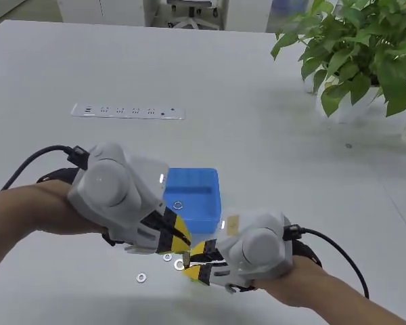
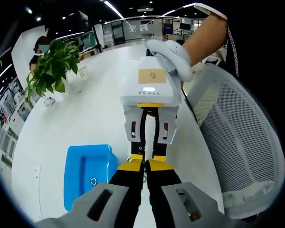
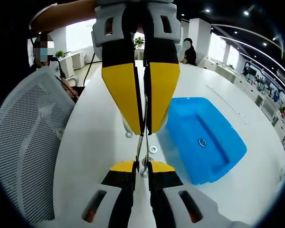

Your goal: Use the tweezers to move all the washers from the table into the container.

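Plant [image 1: 355, 47], power strip [image 1: 127, 112] behind, washers [image 1: 141, 277] beside container [image 1: 201, 181] holding one, left hand-held gripper [image 2: 143, 164] and right hand-held gripper [image 3: 142, 166] clamping tweezers [image 3: 143, 142]

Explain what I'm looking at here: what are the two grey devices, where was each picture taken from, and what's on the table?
No robot here: a person holds a gripper in each hand. The wide picture comes from a camera on the person's head; the two round ones come from cameras riding on the grippers, looking along their yellow-tipped tongs. The left gripper and right gripper meet tip to tip, and both appear closed on thin metal tweezers. On the white table sit a blue container with one washer inside and a few loose washers near the tongs. Farther back are a power strip and a potted plant.
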`<act>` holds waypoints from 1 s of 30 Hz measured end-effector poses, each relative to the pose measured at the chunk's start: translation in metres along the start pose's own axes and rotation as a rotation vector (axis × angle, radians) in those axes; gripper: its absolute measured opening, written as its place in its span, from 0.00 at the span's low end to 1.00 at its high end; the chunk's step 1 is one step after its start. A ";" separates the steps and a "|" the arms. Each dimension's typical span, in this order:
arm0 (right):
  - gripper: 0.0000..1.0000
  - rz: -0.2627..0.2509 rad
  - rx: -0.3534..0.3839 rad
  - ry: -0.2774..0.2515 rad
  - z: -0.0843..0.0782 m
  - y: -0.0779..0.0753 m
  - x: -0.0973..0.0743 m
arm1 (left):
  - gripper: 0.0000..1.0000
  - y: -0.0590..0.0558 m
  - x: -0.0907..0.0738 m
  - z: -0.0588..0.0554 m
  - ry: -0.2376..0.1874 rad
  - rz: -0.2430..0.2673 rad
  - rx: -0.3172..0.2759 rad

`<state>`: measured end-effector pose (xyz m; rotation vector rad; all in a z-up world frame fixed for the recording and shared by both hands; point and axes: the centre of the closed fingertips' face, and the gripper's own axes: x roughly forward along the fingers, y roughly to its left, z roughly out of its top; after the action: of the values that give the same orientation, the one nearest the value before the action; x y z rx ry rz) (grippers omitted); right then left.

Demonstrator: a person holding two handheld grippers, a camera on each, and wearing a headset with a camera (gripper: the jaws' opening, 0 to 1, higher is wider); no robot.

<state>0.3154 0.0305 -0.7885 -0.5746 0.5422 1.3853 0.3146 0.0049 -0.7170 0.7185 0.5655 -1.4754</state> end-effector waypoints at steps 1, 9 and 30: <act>0.11 0.000 0.000 0.000 0.000 0.000 0.000 | 0.06 0.000 0.000 0.000 0.000 0.000 -0.001; 0.11 -0.006 0.000 0.006 -0.002 -0.001 0.000 | 0.06 0.000 0.001 -0.001 0.002 -0.002 0.005; 0.09 -0.011 0.017 0.020 -0.003 -0.001 0.000 | 0.06 0.000 0.003 0.000 0.001 -0.002 0.007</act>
<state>0.3162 0.0283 -0.7907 -0.5772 0.5657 1.3643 0.3147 0.0031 -0.7188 0.7239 0.5620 -1.4798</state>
